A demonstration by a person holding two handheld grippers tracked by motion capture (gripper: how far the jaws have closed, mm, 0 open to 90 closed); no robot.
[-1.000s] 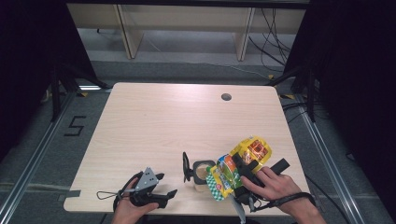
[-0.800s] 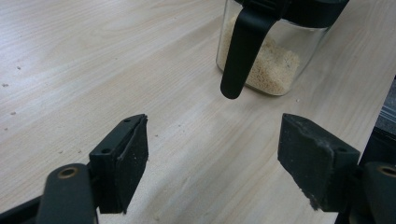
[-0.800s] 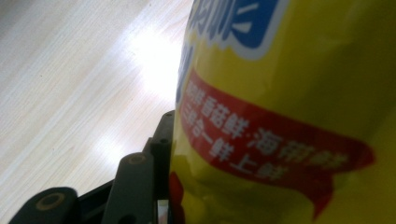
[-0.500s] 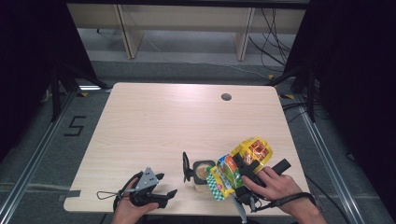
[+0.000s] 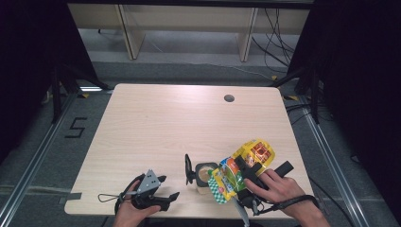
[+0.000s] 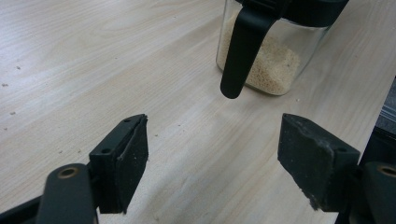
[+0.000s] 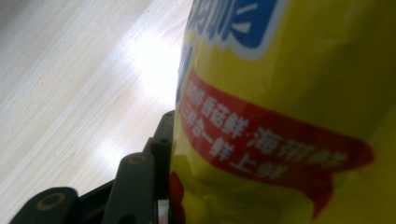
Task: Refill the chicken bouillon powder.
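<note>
The yellow seasoning bag (image 5: 242, 169) lies tilted at the desk's (image 5: 156, 127) near right edge, its lower end over the open jar (image 5: 204, 176) of granules. The right claw (image 5: 249, 169) grips the bag. Keep the opening above the jar mouth; tilt slowly. The left claw (image 5: 163, 191) rests open, empty. The red banner carries Chinese characters, too blurred to read.
</note>
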